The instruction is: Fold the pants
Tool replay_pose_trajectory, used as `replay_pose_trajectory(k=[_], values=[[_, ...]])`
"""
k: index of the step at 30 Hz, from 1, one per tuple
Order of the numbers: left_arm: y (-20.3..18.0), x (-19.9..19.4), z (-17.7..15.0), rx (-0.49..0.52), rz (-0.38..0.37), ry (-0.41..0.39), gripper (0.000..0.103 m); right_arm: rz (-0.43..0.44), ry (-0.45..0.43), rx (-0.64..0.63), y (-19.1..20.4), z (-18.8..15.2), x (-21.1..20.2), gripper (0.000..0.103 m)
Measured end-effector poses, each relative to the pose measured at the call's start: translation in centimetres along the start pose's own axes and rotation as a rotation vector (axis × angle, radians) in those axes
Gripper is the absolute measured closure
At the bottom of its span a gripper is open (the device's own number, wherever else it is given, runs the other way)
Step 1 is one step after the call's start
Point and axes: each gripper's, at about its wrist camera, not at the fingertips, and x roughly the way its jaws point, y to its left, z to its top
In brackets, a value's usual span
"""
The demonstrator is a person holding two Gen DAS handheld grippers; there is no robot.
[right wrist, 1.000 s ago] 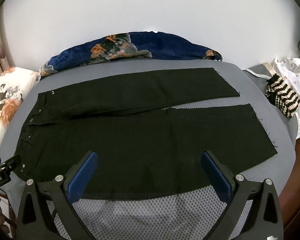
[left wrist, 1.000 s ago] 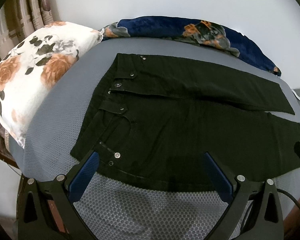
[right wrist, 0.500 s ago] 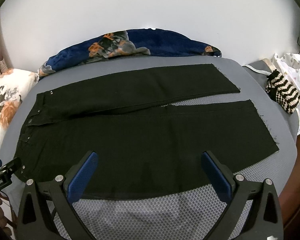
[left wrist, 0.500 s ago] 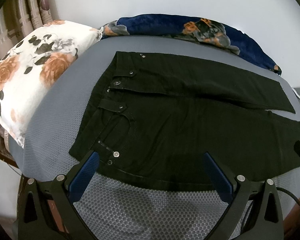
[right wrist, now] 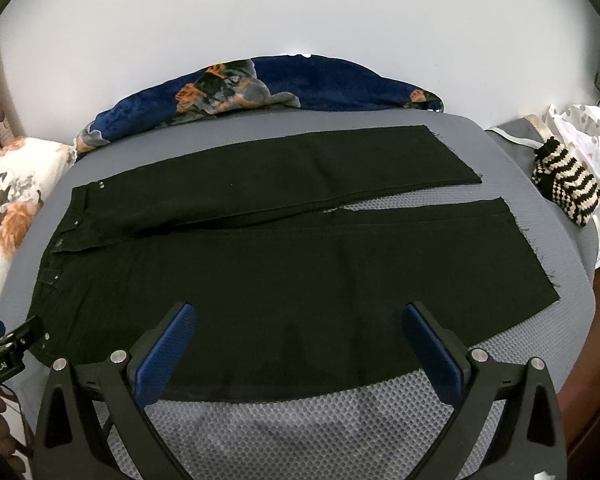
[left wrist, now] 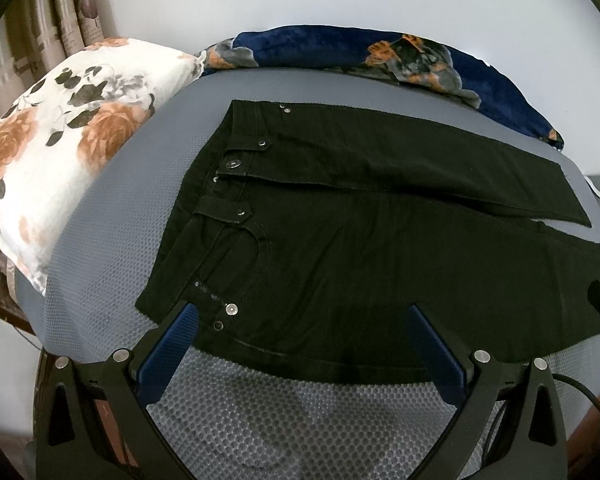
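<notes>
Little has shifted since the earlier frames: both grippers have crept slightly nearer the near edge of the pants (left wrist: pixel 380 248), and the cloth itself lies as it did. They are black pants spread flat on a grey mesh-textured mattress (left wrist: pixel 300 412), waistband ahead and to the left of the left gripper (left wrist: pixel 300 340), leg hems ahead and to the right of the right gripper (right wrist: pixel 300 340). Both grippers are released, jaws spread wide and holding nothing, each hovering over the near side seam with its fingertips just above or at the cloth edge; contact cannot be confirmed. The far leg lies angled away from the near one, leaving a wedge of bare mattress between the hems. The likely next step, as I judge it, is to pinch the near edge with both grippers and carry it over onto the far leg. If either jaw closes on only the top layer, the leg would open up instead of folding. Uneven lifting between the two grippers would skew the fold, and the splayed legs mean the hems may not line up. Dragging rather than lifting could bunch the cloth against the floral pillow (left wrist: pixel 60 152) left of the left gripper.
</notes>
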Motion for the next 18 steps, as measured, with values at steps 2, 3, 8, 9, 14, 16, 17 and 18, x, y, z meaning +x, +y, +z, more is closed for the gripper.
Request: replay_pose_trajectory(k=[2, 3, 8, 9, 14, 16, 17, 18], values=[[-0.01, 0.05, 0.0, 0.0, 0.001, 0.001, 0.001, -0.002, 0.001, -0.002, 0.06, 0.05, 0.05, 0.0], [0.02, -0.01, 0.0, 0.0, 0.0, 0.0, 0.001, -0.002, 0.001, -0.002, 0.08, 0.1, 0.07, 0.0], [0.01, -0.01, -0.01, 0.0, 0.0, 0.0, 0.001, -0.006, -0.004, -0.006, 0.25, 0.37, 0.1, 0.0], [0.01, -0.01, 0.0, 0.0, 0.0, 0.0, 0.001, -0.005, -0.006, -0.007, 0.29, 0.42, 0.08, 0.0], [-0.04, 0.04, 0.0, -0.003, -0.003, -0.001, 0.001, -0.006, -0.015, -0.015, 0.43, 0.68, 0.16, 0.0], [-0.06, 0.05, 0.04, -0.005, -0.001, 0.001, 0.001, -0.004, -0.026, -0.017, 0.47, 0.76, 0.13, 0.0], [-0.09, 0.12, 0.09, -0.006, -0.003, 0.001, 0.001, -0.004, -0.031, -0.022, 0.54, 0.81, 0.12, 0.0], [-0.08, 0.21, 0.37, -0.006, -0.003, 0.002, 0.001, -0.006, -0.039, -0.033, 0.68, 0.96, 0.13, 0.0]])
